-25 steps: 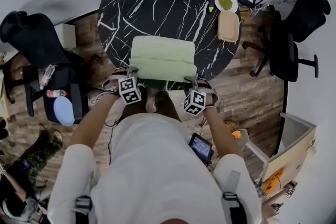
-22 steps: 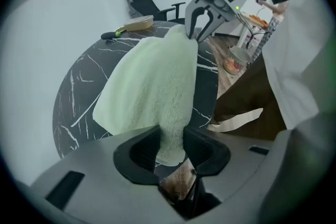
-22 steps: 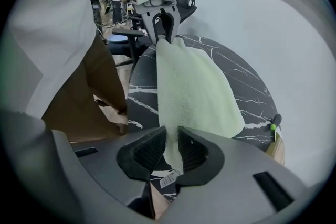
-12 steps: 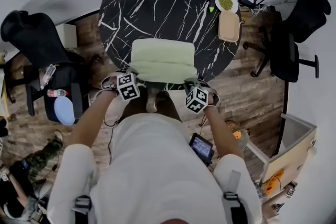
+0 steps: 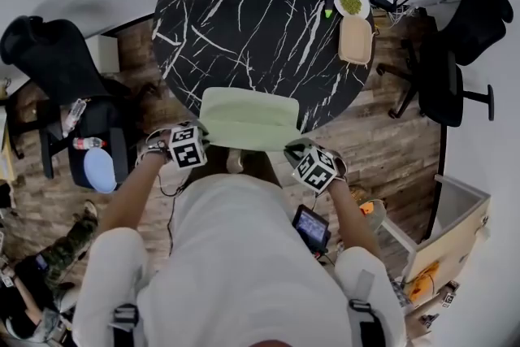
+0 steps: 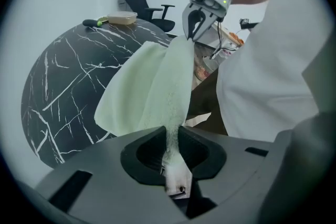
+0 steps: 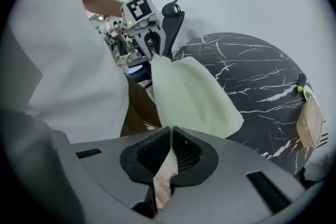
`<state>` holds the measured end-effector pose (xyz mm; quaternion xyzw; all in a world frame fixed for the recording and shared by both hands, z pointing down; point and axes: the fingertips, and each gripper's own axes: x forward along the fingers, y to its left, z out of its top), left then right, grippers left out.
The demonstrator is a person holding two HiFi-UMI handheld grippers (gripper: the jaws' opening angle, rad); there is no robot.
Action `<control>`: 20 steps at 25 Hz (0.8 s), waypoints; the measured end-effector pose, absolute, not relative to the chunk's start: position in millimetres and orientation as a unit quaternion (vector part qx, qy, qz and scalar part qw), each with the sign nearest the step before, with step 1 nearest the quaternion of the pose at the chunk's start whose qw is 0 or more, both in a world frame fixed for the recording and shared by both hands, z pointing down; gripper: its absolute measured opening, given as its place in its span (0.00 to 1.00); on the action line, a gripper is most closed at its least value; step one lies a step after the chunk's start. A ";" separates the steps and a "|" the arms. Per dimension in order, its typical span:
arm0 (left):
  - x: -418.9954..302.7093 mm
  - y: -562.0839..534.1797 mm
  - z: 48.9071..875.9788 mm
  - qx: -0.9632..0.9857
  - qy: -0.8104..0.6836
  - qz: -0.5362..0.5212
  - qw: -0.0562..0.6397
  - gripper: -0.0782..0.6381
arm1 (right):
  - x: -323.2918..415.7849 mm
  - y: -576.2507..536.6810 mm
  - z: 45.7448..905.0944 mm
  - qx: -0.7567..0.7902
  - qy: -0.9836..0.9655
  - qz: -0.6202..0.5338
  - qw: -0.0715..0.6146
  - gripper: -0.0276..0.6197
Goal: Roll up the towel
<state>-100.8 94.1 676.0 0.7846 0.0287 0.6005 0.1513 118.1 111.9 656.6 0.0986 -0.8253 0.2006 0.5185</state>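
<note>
Your left gripper (image 6: 170, 136) has its jaws nipped narrowly on one corner of the pale green towel (image 6: 152, 86), the terry cloth running straight up out of the gap between the pads, though those jaws are easing open right now with the cloth between them; your right gripper (image 7: 170, 136) has its jaws pressed nearly together on the opposite corner, a thin fold of the towel (image 7: 189, 92) caught between the ribbed pads. From each gripper view you can see the other gripper at the far end of the same edge, so the cloth is stretched between your two hands and sags in a loose fold below that line. From the head view the towel (image 5: 248, 119) spans from the left gripper (image 5: 201, 132) to the right gripper (image 5: 294, 149), lying across the near rim of the round black marble table (image 5: 244, 4); whether its drooping part rests on the top you cannot tell. At the far right edge of the table sit a tan tray (image 5: 355, 41) and a small plate (image 5: 350, 4) of something green
</note>
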 end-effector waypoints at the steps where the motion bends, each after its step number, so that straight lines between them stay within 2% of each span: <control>1: -100.8 87.6 676.4 0.785 0.026 0.600 0.156 0.19 | 119.0 101.4 656.1 0.107 -0.827 0.202 0.514 0.05; 14: -82.4 -25.4 692.7 0.781 -0.039 0.602 0.164 0.22 | 130.5 -4.6 689.1 0.166 -0.801 0.192 0.542 0.05; 20: -81.9 -60.7 707.9 0.773 -0.153 0.577 0.213 0.25 | 135.4 -15.7 709.5 0.209 -0.789 0.185 0.547 0.05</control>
